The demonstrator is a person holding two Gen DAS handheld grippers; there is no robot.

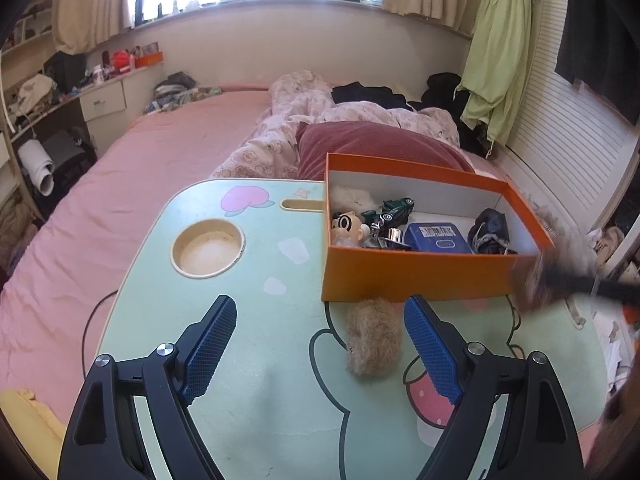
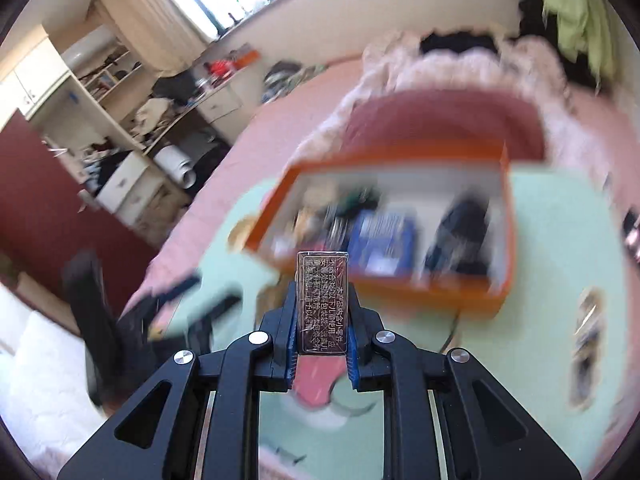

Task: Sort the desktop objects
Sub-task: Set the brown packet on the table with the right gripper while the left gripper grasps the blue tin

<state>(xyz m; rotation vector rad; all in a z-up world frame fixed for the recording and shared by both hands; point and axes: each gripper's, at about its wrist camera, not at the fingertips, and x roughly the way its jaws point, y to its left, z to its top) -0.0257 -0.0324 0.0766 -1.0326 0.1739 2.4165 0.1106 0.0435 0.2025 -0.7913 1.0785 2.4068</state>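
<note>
Between your right gripper's (image 2: 322,300) pads sits a small clear-wrapped packet (image 2: 322,304), clamped upright above the lap table (image 2: 560,280), just short of the orange box's (image 2: 460,292) near wall. Its label carries small Chinese print, unreadable here. Your left gripper (image 1: 320,344) stands wide apart, empty, beside a tan fur ball (image 1: 374,340).

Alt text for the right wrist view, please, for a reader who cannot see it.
The right tool is shut on a small clear packet printed with text, held upright. Beyond it, blurred, an open orange box of small items sits on a pale green lap table on a bed.
</note>
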